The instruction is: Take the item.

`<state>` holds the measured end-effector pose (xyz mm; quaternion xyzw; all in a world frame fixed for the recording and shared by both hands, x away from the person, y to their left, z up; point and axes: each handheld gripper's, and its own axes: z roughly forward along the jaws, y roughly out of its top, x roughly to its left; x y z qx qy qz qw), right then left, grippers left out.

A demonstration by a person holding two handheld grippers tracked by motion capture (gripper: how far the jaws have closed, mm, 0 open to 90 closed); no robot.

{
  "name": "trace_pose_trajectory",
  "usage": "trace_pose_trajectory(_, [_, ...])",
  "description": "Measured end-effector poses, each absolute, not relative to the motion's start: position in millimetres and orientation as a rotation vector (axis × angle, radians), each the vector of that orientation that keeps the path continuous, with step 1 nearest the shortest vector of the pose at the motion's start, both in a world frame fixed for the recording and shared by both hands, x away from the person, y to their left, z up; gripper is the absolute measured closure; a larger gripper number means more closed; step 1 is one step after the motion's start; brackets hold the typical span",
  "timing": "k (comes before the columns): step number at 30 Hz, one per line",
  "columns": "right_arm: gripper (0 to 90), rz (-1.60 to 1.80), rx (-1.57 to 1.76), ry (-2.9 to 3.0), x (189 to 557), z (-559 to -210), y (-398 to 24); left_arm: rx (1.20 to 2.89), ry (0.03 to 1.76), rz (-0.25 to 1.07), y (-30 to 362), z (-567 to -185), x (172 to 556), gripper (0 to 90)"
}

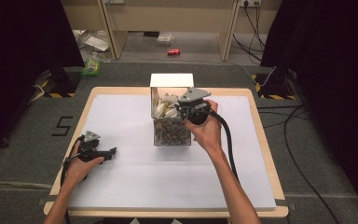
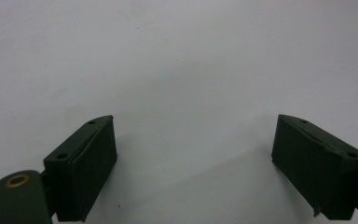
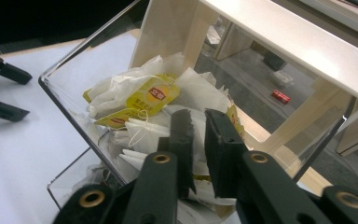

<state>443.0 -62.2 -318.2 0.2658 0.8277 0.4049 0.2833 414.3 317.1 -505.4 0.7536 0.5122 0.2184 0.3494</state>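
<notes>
High view shows the right gripper [image 1: 182, 110] dipped into the clear box [image 1: 171, 133] mid-surface; left gripper view has its fingers [image 2: 86, 170] wide apart over bare white surface [image 2: 177, 60]; right gripper view shows fingers [image 3: 182, 140] nearly together, seemingly pinching a tea bag [image 3: 142, 133], so lift slowly, straight up.

hidden: right gripper [image 3: 196, 140] tips among tea bags [image 3: 154, 95] | grip contact: cannot tell

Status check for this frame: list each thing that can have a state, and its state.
Clear box: upright, white lid raised open.
Tea bags: piled inside the box.
Right gripper: jaws nearly closed among the tea bags.
Left gripper: open, nothing between jaws, over the white mat.
</notes>
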Motion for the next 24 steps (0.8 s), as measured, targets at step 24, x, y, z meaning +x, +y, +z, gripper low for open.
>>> trace_pose_trajectory(24, [90.0, 1.179, 0.642, 2.101, 428.5, -282.7, -73.2, 1.953, 1.327, 0.566, 317.1, -505.5, 414.3, 12.9])
